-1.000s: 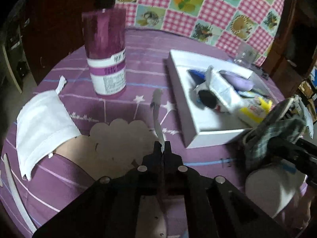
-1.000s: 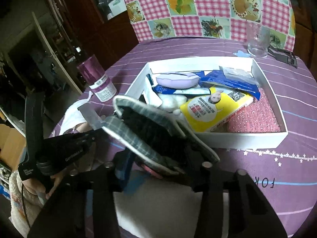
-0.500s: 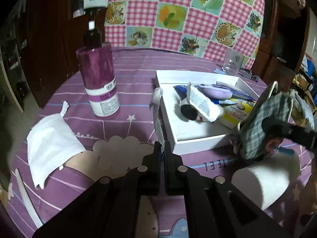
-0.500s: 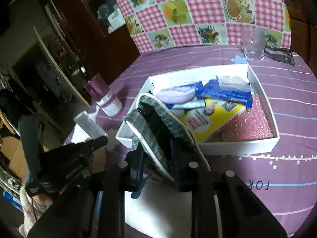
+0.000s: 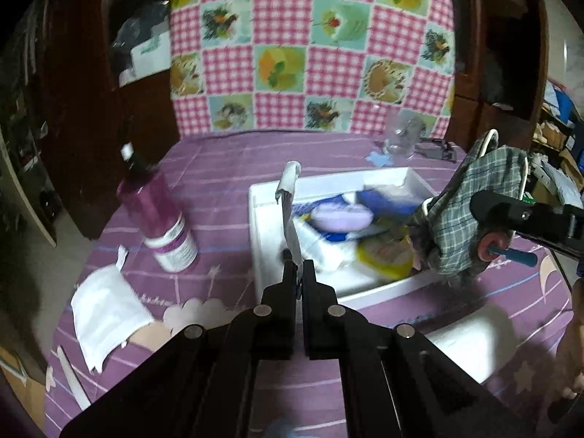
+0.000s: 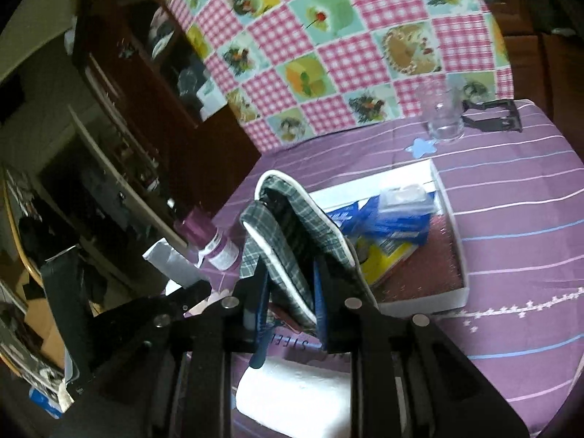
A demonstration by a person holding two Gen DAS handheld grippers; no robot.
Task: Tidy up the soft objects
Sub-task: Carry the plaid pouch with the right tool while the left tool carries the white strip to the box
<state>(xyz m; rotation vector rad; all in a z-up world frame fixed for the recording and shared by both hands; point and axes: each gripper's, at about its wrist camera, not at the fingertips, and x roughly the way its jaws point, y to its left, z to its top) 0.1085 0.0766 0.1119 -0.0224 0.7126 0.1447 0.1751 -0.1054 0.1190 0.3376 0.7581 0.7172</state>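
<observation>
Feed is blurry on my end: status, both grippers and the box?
Left gripper shut on thin grey strip. Right gripper shut on plaid slipper, off the table. White box already crowded; purple bottle stands clear.

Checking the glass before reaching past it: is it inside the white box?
No: the glass stands on the purple cloth beyond the box's far end.

Each black tool [image 5: 298,270] has angular arms, silver screws and blue-lined fingers [image 6: 321,292].

Round table under a purple striped cloth [image 6: 511,197], white shallow cardboard box [image 6: 458,252], purple plastic bottle [image 5: 160,219], clear drinking glass [image 6: 443,116], white folded face mask [image 5: 106,310], white paper roll [image 6: 292,394]
</observation>
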